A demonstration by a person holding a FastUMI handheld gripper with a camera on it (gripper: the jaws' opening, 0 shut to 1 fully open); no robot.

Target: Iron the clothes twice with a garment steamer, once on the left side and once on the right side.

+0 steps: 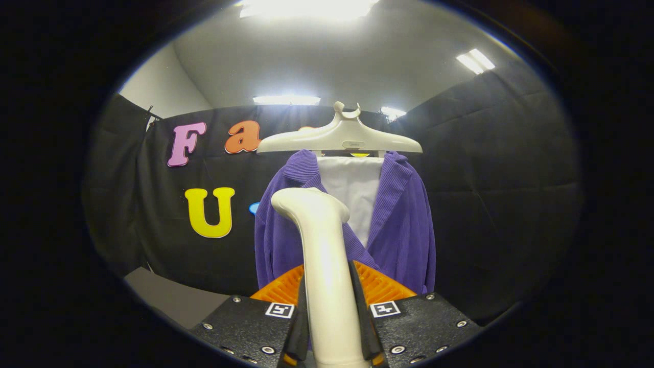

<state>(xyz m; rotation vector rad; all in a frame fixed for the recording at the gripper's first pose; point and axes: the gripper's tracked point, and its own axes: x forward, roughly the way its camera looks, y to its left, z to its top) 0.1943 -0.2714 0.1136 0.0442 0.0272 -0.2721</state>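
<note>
Purple jacket (401, 225) hangs on a pale hanger (340, 138), straight ahead and beyond the fingers (white panel (353, 197) showing down its open front). The gripper (329, 312) is clamped tight on the cream garment steamer (319, 255), both fingers pressing its handle, head upright.

White steamer (324, 266) upright, purple garment (403, 225) hanging (open-fronted)

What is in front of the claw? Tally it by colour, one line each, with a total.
White: 3, the steamer clamped between the claw's fingers, the hanger, and the white panel inside the garment
Purple: 1, the garment on the hanger, beyond the steamer
Total: 4
</note>
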